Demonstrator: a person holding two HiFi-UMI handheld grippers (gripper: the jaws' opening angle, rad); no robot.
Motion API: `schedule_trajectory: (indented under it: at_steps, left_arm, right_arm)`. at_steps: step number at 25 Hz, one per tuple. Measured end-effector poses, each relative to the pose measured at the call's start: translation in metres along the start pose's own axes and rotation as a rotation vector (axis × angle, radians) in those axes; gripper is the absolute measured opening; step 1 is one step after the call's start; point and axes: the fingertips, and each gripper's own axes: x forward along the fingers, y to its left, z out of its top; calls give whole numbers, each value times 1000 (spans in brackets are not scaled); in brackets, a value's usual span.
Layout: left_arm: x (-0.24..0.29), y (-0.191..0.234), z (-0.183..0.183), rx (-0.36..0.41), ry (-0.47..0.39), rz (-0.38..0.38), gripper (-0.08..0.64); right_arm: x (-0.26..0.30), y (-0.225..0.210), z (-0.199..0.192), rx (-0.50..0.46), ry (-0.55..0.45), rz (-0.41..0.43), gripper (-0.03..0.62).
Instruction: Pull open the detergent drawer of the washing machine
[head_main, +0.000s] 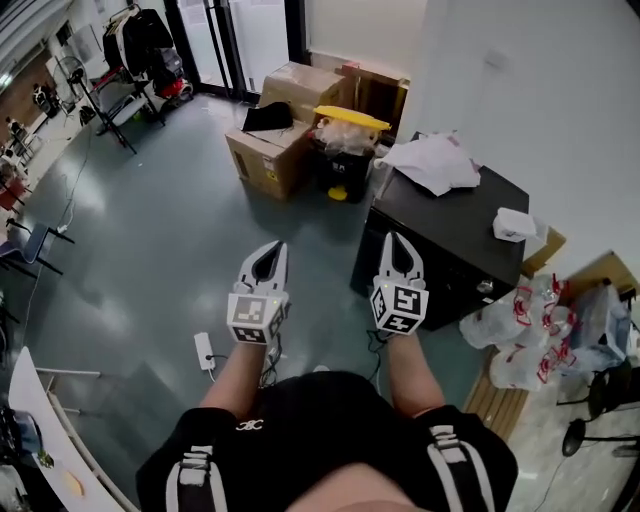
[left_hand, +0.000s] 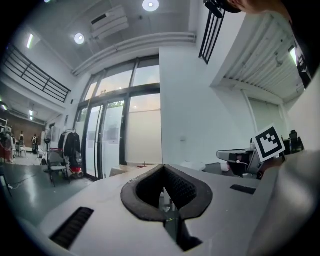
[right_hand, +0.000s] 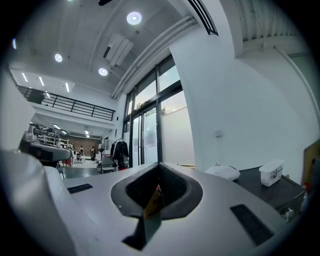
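The left gripper (head_main: 273, 247) and right gripper (head_main: 396, 238) are held level, fingers closed on nothing, presumably because the black machine (head_main: 455, 235), beyond the right fingers, is not yet reached.

Far ppl (right_hand: 81, 150): too small, blurry
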Motion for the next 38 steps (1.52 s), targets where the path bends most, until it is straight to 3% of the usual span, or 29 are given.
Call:
schedule_trajectory:
  at_steps: [8, 14, 26, 31, 38]
  left_arm:
    - [71, -20, -6, -71, 10, -51, -5]
    - [90, -53, -7, -51, 24, -153, -5]
    - [142, -91, 1, -73, -18, -463, -5]
    - [170, -92, -4, -78, -9, -605, -5]
    - [207, -68, -1, -41, -14, -723, -5]
  right_arm:
    - [23, -52, -17, 24, 35, -40, 2]
    - [6, -69, -20, 41, 21, -61, 2]
    - [-23, -93, -5, -20, 6, -327, 2]
    - [-14, -87, -9, -18, 48, -411, 2]
    - [8, -81, -7, -33, 46, -575, 2]
